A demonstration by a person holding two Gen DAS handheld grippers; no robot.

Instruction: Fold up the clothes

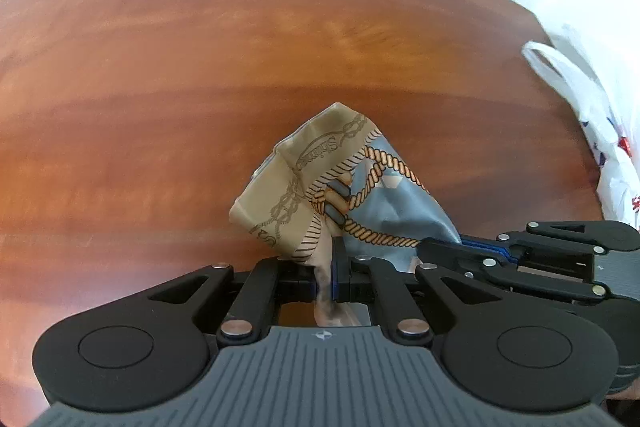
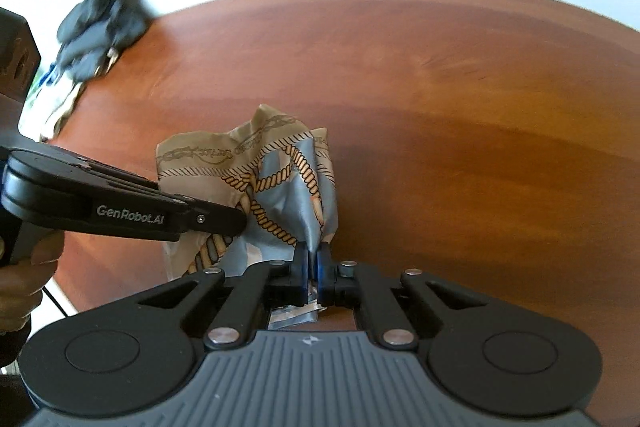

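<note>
Both grippers are pinching the rope-print scarf (image 1: pixel 340 183) above the wooden table (image 1: pixel 160 67). The left gripper (image 1: pixel 326 267) and right gripper (image 2: pixel 313 261) are clamping separate edges, probably for spreading it flat before folding.

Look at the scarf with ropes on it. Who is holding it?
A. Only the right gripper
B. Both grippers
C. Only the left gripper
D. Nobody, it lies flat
B. The left gripper and the right gripper each pinch a bit of the rope-print scarf, bunched above the wooden table.
</note>
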